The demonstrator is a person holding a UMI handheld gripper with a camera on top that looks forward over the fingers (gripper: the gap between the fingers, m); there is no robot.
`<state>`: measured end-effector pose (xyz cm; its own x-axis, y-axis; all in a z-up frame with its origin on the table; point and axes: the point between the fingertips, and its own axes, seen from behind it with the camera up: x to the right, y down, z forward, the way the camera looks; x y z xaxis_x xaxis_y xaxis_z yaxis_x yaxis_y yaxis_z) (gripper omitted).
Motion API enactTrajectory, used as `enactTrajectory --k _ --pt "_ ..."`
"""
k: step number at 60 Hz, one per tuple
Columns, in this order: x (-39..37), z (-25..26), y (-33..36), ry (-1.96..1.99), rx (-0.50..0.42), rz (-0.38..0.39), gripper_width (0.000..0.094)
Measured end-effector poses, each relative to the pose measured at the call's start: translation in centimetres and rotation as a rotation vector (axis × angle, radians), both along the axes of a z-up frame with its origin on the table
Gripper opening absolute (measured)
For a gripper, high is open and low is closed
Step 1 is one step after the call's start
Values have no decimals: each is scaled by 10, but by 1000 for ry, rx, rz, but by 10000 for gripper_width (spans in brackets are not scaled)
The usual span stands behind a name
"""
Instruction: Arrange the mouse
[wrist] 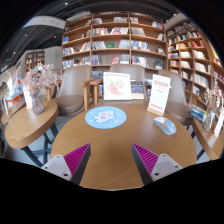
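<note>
A pale grey-blue mouse lies on the round wooden table, to the right and beyond my right finger. A round light-blue mouse pad lies at the table's middle, ahead of the fingers. My gripper is open and empty, its two pink-padded fingers spread wide above the near part of the table, well short of both the mouse and the pad.
A framed sign and a white standing card stand at the table's far side. A second round table with a vase of flowers is at the left. Chairs and bookshelves stand behind.
</note>
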<state>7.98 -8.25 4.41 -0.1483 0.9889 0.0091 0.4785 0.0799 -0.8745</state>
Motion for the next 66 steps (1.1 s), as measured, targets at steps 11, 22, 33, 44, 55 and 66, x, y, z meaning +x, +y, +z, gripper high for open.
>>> enactTrajectory --k 11,22,33,44,55,66 --pt "-30 1 60 13 21 -81 853" --pt "-48 3 135 14 38 -186 856" --pt "-59 -7 201 3 61 -272 852" --pt "-78 -19 241 1 74 -304 854" --pt "-105 -30 248 -5 70 -280 853" --pt "-138 -43 254 -30 74 -284 852"
